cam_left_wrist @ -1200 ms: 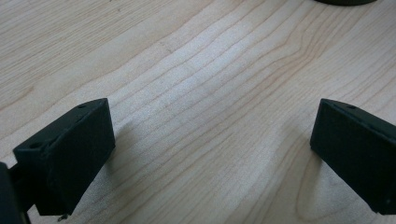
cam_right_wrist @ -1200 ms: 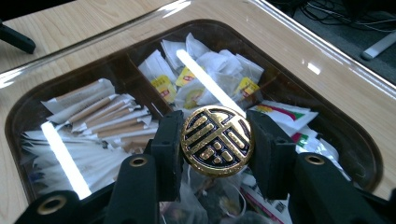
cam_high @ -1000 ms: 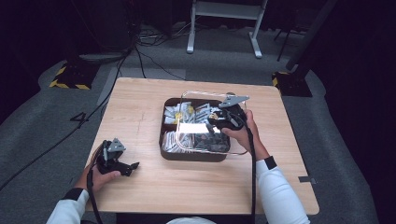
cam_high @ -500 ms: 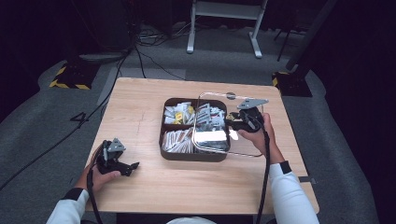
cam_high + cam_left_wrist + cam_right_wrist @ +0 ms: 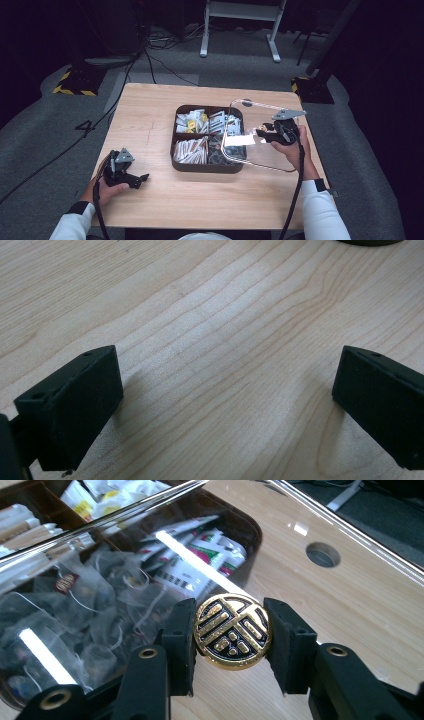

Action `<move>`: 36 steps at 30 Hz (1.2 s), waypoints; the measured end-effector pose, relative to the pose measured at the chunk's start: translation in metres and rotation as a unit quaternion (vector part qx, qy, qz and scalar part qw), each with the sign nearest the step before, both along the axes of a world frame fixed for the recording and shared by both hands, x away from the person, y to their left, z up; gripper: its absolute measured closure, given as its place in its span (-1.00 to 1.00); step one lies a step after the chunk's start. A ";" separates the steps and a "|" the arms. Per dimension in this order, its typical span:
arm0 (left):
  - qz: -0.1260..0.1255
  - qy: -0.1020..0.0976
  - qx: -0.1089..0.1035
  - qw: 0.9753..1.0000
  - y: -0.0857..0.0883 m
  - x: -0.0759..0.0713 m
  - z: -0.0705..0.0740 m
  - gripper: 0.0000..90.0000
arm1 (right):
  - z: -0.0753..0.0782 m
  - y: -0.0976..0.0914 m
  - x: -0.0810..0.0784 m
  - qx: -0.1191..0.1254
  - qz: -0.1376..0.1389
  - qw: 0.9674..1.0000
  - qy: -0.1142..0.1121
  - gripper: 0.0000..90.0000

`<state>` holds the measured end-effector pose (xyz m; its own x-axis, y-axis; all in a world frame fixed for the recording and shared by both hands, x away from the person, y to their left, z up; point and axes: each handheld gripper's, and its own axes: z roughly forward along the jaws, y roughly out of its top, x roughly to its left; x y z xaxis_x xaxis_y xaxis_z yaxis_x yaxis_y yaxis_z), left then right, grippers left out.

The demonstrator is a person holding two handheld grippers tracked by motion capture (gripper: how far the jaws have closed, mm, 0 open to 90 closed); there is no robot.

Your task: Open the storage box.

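Clamping the gold knob (image 5: 232,631) of a clear lid (image 5: 260,135), the right gripper (image 5: 265,134) holds it over the tray (image 5: 207,167). The left gripper (image 5: 134,179) rests on the table (image 5: 200,200), jaws apart, nothing between them.

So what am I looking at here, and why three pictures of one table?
A person works with a hand-held clamp in each hand. The high view looks down on the wooden table; the other two pictures come from cameras riding on each clamp. The right gripper pinches the round gold-and-black knob of a clear lid, held partly over the right side of the dark compartment tray, which holds tea bags and sachets. The left gripper rests open over bare wood, holding nothing.
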<state>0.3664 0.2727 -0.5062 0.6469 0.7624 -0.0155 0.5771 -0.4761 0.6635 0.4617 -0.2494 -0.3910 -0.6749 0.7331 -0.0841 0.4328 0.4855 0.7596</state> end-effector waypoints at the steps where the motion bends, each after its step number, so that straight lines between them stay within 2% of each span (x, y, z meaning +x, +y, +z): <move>1: 0.000 0.000 0.000 1.000 0.000 0.000 0.000 -1.00 | -0.001 -0.003 0.000 0.001 -0.003 1.000 0.001 0.32; 24: 0.000 0.000 0.000 1.000 0.000 0.000 0.000 -1.00 | -0.012 -0.052 -0.004 0.006 -0.050 0.999 0.013 0.32; 36: 0.000 0.000 0.000 1.000 0.000 0.000 0.000 -1.00 | -0.016 -0.068 -0.005 0.007 -0.060 0.998 0.023 0.32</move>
